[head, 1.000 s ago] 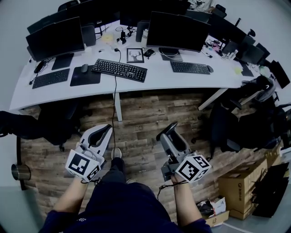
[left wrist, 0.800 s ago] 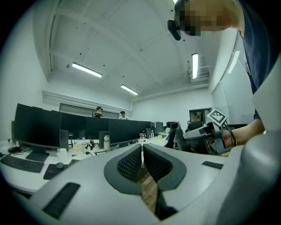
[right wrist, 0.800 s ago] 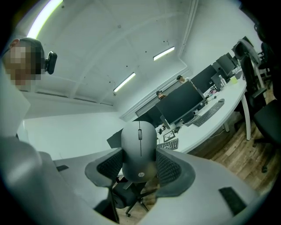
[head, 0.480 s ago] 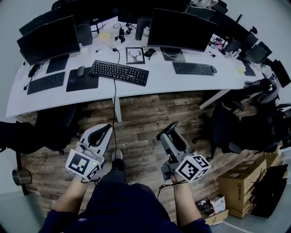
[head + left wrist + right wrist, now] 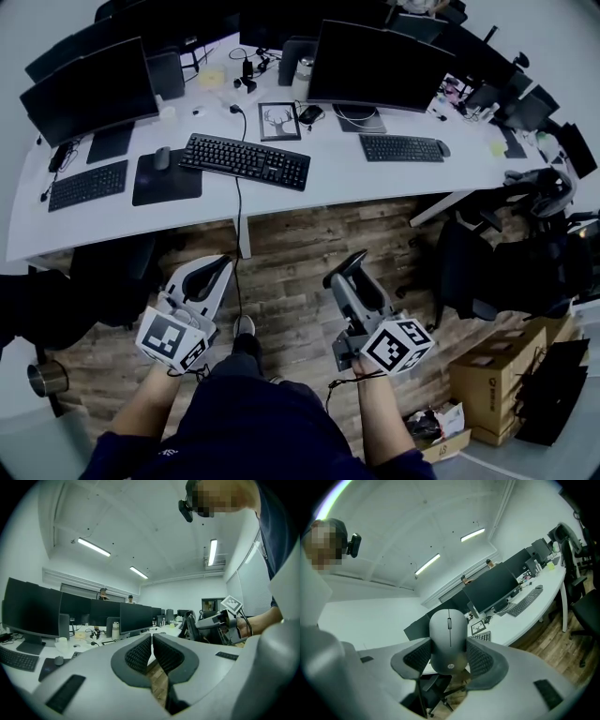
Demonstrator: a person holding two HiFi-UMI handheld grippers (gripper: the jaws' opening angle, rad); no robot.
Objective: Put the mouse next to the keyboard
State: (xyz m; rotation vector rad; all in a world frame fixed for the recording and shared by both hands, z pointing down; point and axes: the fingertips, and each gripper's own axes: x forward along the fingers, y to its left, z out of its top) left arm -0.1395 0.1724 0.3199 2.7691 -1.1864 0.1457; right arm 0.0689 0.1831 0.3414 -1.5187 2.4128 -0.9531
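I see left gripper (image 5: 217, 268) and right gripper (image 5: 353, 263) near me, low over the wood floor (image 5: 291, 234), both pointing at the white desk (image 5: 337, 183), black keyboard (image 5: 245, 160) far centre, mouse pad (image 5: 173, 183) just left of it, picture frame (image 5: 279, 121) behind the keyboard, monitors (image 5: 375, 66) farther back

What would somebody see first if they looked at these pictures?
Probably the grey mouse, pinched in the right gripper over the wooden floor. Then the long white desk ahead, lined with black monitors and keyboards. The left gripper is shut and empty.
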